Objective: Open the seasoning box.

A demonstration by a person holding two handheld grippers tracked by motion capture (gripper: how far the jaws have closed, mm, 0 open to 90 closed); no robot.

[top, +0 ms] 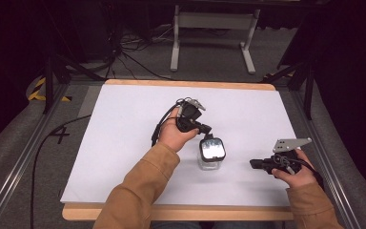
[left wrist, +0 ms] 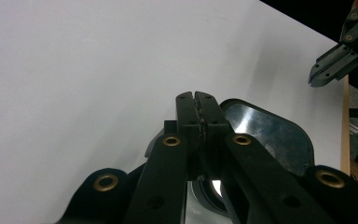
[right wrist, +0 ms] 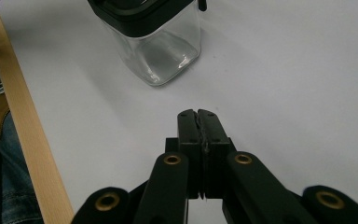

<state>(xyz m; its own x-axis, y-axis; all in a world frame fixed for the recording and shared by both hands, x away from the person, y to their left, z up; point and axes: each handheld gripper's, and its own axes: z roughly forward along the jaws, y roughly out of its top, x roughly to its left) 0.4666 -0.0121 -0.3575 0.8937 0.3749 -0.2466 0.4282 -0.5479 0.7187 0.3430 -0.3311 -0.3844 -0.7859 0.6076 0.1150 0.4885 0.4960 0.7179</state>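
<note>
Both clenched on nothing, the left gripper [top: 205,130] hangs just above the clear jar's black lid [top: 212,148], and the right gripper [top: 253,163] rests near the table's [top: 124,124] right edge.

Clear glossy jar [right wrist: 161,51] with a black plastic lid [left wrist: 272,133] (its top panel mirror-shiny) stands on a matt white sheet [top: 124,143] edged with wood.

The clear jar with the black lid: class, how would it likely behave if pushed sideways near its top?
The jar looks empty, so it is probably light. Its squarish flat base on the white table should resist rolling, though a push near the black lid might tip it. Its smooth clear walls may be slippery for tongs.
</note>
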